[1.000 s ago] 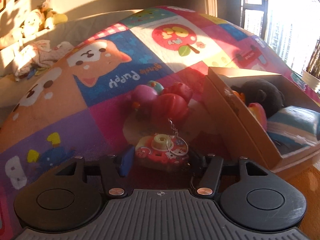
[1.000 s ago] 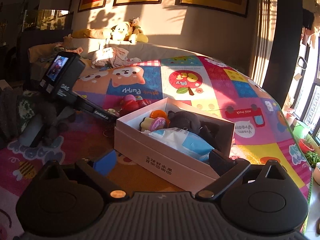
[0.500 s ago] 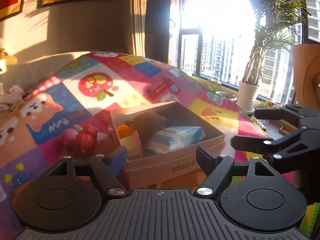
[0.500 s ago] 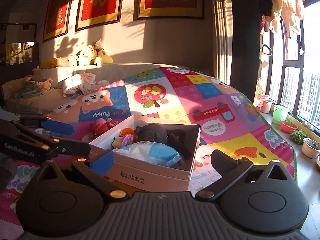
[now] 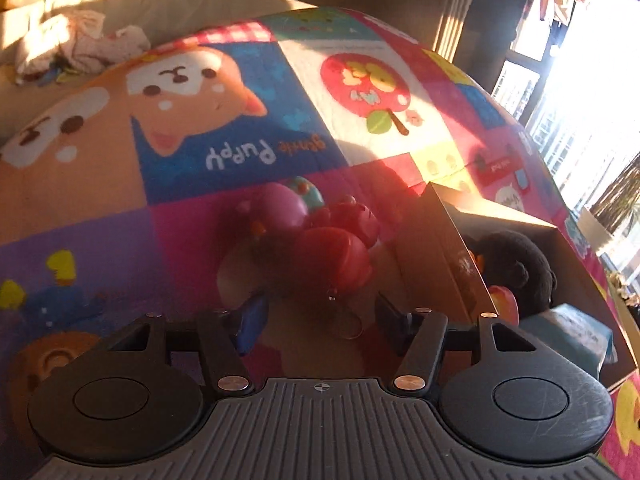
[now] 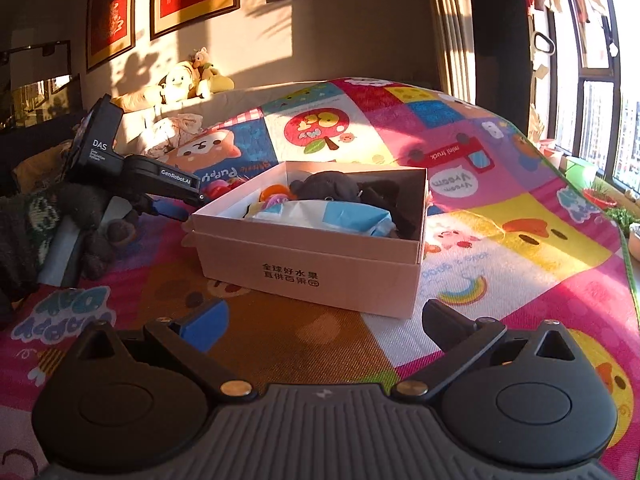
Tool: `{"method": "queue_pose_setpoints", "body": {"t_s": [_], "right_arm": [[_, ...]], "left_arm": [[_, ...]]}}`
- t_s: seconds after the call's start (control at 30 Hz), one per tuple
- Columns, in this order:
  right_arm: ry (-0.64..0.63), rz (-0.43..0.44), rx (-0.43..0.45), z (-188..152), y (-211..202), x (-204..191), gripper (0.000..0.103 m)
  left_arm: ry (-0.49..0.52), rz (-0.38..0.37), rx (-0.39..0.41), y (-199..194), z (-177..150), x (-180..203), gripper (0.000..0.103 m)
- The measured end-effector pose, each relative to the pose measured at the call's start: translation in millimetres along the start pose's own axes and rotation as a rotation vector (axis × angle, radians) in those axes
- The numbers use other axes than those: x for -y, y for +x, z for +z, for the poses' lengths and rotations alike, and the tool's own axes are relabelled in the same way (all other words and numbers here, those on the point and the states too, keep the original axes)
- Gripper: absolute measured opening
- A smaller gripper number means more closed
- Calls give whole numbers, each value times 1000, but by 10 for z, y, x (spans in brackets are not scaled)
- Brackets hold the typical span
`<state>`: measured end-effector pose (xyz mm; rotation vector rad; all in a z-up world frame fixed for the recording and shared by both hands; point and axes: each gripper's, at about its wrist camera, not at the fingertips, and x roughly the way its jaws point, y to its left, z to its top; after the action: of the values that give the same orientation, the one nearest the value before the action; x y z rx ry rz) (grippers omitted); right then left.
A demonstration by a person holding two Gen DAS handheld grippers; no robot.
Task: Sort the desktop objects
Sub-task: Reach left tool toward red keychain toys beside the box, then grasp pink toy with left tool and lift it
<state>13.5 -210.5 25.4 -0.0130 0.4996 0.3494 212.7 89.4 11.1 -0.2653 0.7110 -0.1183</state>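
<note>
— Where's the next thing to sort?

— The glossy red round plastic toy (image 5: 336,256) lies on the colourful patchwork play mat (image 5: 224,128), beside the box's outer wall. The left gripper (image 5: 320,320) hovers over it, jaws spread and empty.

— So it's reaching?

— I'd say so; next it must lower and close.

— And the box?

— The pale cardboard box (image 6: 312,268) holds a black plush toy (image 6: 332,186) and a blue-and-white tissue pack (image 6: 328,216). The right gripper (image 6: 320,328) waits in front, jaws released.

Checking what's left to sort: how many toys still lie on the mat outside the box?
3 visible: a red toy nearest the left gripper, a pink one behind, another red one toward the box. More may hide behind.
</note>
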Motion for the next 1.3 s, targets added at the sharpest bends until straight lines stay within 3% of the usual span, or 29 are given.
{"method": "queue_pose_setpoints", "body": {"t_s": [0.2, 0.4, 0.73, 0.8, 0.83, 0.97, 1.07, 1.13, 1.2, 1.3], "right_arm": [[78, 5, -61, -41, 146, 105, 103], [88, 12, -72, -44, 174, 114, 103], [76, -7, -27, -48, 57, 73, 103], [79, -6, -30, -54, 46, 54, 103], [78, -11, -29, -56, 40, 41, 103], [83, -21, -25, -69, 14, 35, 103], [87, -29, -29, -79, 5, 39, 103], [91, -31, -32, -86, -1, 45, 103], [97, -33, -34, -87, -5, 55, 103], [97, -31, -43, -82, 18, 55, 103]], "left_arm": [[4, 10, -4, 246, 104, 57, 58], [71, 23, 20, -151, -164, 57, 57], [147, -99, 0, -1158, -991, 376, 57], [177, -164, -20, -1287, -1105, 483, 42], [191, -198, -27, -1348, -1157, 546, 42], [262, -269, -46, -1454, -1320, 783, 51], [287, -286, -58, -1447, -1390, 851, 57], [279, -291, -47, -1449, -1353, 831, 66], [263, -255, 6, -1466, -1230, 758, 80], [199, -144, 119, -1380, -852, 552, 82]]}}
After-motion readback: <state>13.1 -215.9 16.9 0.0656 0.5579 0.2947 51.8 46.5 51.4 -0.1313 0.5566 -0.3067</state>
